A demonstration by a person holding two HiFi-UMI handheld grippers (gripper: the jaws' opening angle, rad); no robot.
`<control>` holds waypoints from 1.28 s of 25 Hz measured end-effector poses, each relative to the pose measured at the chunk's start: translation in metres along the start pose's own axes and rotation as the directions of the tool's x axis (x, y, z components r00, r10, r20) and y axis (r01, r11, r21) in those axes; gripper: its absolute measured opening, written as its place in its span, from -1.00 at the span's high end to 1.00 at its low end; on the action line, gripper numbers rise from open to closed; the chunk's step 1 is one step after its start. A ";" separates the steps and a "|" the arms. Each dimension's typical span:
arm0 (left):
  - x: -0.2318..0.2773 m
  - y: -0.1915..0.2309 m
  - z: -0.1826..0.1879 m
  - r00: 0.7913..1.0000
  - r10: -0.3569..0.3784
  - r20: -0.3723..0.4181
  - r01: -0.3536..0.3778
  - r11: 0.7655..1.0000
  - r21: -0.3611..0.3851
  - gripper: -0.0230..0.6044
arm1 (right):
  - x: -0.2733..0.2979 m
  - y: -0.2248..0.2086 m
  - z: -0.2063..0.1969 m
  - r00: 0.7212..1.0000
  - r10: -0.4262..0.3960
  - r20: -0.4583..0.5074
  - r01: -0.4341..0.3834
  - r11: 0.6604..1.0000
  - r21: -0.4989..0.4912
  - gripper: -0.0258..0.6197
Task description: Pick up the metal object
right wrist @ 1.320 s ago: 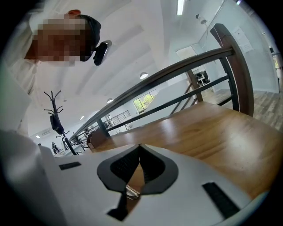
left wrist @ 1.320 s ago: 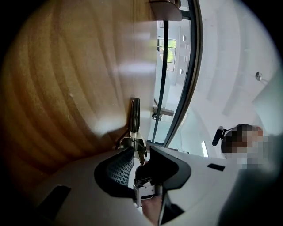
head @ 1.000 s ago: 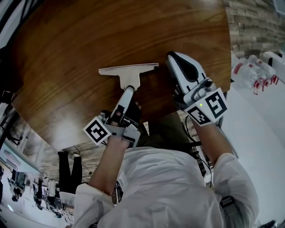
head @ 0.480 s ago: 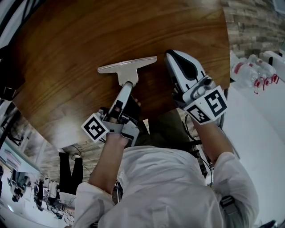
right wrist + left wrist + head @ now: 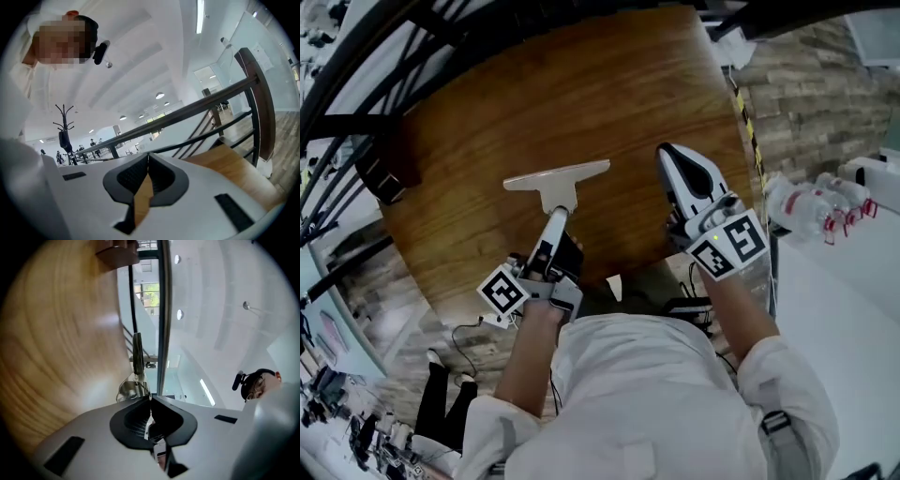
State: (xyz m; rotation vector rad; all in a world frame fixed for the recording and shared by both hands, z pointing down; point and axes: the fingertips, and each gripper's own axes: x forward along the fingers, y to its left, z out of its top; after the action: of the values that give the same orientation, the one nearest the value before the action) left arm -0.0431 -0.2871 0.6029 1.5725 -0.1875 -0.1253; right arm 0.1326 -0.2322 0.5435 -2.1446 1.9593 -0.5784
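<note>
The metal object is a flat silver T-shaped tool with a wide blade and a short stem. My left gripper is shut on its stem and holds it tilted above the round wooden table. In the left gripper view the metal object shows edge-on as a thin strip with a small spring, sticking out from between my left gripper's closed tips. My right gripper hovers over the table to the right of the tool, apart from it. The right gripper has its tips together with nothing in them.
A dark object sits at the table's left edge. Plastic bottles stand on a white surface to the right, past the table's rim. A dark railing runs beyond the table. A person's head shows at the edge of both gripper views.
The left jaws have closed on the tool's stem, and the tool has tipped up from lying flat on the table. The head view has pulled back; the right gripper has barely moved.
</note>
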 end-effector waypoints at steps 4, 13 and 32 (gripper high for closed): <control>-0.008 -0.085 0.024 0.997 -0.071 0.017 0.066 0.973 0.223 0.86 | -0.006 0.030 0.066 0.997 0.032 0.073 -0.030 0.999 -0.027 0.85; -0.059 -0.239 0.067 0.985 -0.116 0.128 -0.019 0.663 0.749 0.86 | -0.045 0.112 0.174 0.969 0.172 0.175 -0.157 0.983 -0.095 0.84; -0.089 -0.392 0.064 0.914 -0.197 0.356 -0.375 -0.071 0.924 0.87 | -0.090 0.137 0.245 0.946 0.173 0.275 -0.124 0.974 -0.189 0.84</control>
State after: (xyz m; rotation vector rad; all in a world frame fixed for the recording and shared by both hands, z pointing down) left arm -0.1274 -0.3308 0.2069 3.1397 -0.9268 -0.2170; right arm 0.1002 -0.1909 0.2538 -2.0099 2.0396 -0.0663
